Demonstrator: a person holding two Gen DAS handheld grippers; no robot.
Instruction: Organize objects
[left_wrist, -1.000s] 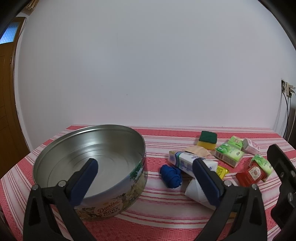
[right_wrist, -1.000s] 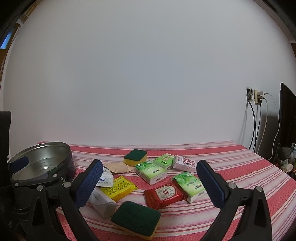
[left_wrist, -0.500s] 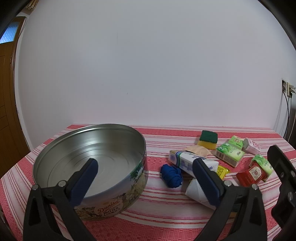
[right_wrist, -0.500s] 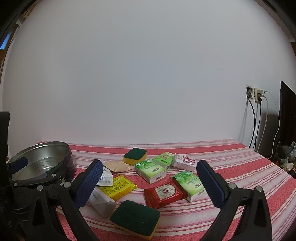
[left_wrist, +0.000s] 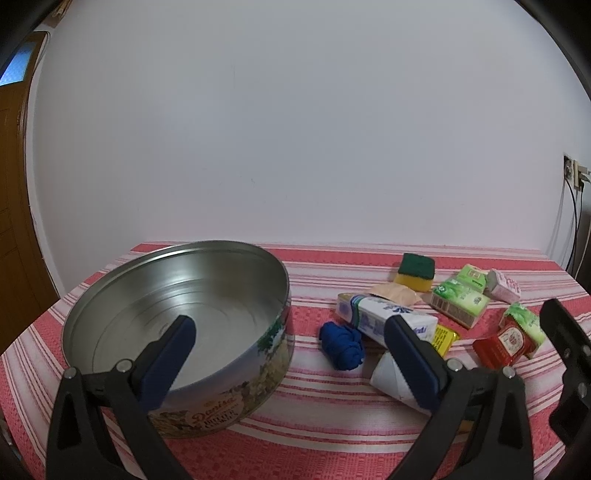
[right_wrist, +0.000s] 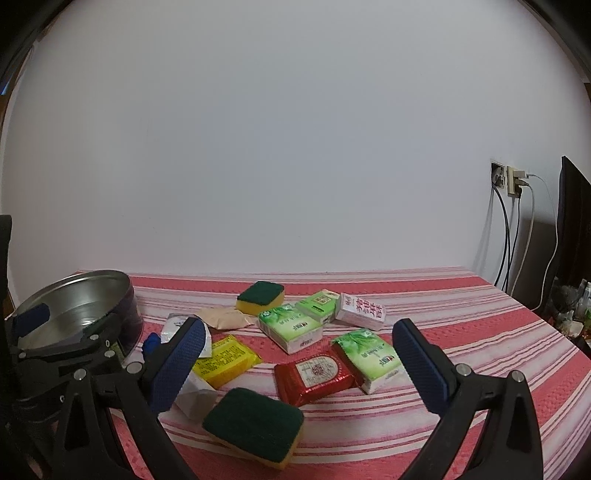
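A round empty cookie tin stands at the left of the red striped table. Right of it lie a blue cloth bundle, a white and blue box, a white pouch, a yellow packet, a red packet, green tissue packs and two green-topped sponges. My left gripper hovers open over the tin's near rim. My right gripper hovers open above the red packet and the near sponge. Both hold nothing.
A white box with red print and a beige pouch lie among the items. A wall socket with cables is at the right. A wooden door stands at the far left. The white wall runs behind the table.
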